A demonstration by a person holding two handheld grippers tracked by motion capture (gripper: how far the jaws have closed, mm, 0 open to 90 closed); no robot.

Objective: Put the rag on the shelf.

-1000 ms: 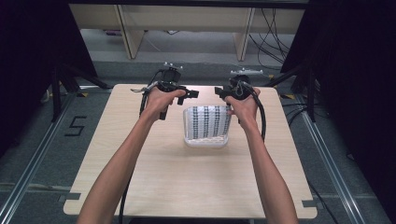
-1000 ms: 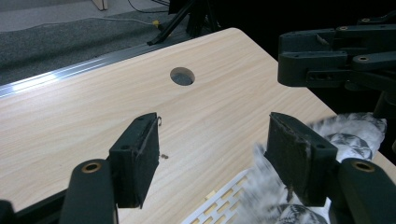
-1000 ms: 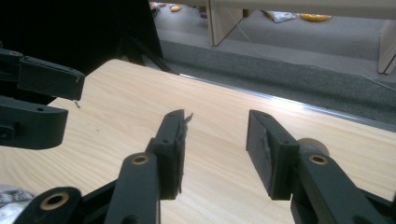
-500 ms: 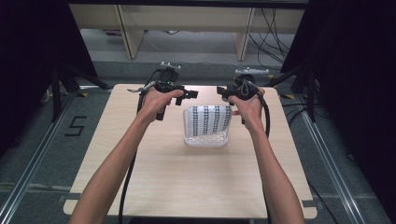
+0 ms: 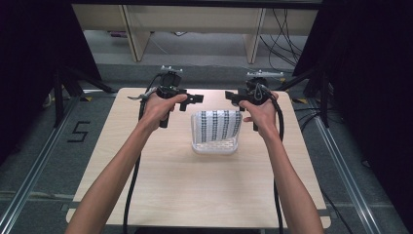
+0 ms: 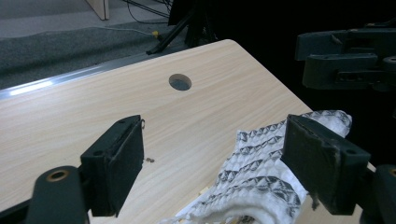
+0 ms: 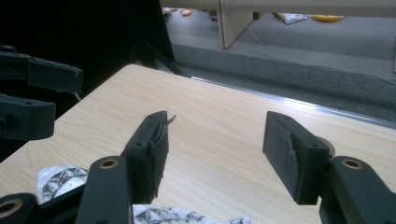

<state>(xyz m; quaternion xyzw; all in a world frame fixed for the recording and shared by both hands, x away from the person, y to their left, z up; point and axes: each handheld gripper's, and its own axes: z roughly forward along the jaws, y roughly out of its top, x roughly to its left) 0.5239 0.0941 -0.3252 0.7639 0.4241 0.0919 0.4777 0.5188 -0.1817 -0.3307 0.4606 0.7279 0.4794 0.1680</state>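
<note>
From above, a folded black-and-white patterned cloth [image 5: 216,131] lies on the far half of the wooden table [image 5: 195,190], between and just nearer than the left gripper [image 5: 195,101] and right gripper [image 5: 233,97], which face each other over its far edge.

In the left gripper view, the jaws have just been opening and stand wide, the cloth [image 6: 261,172] below, none pinched.

In the right gripper view, the jaws, likewise just opening, stand apart over bare table [image 7: 219,140], the cloth [image 7: 60,179] at near left.
</note>
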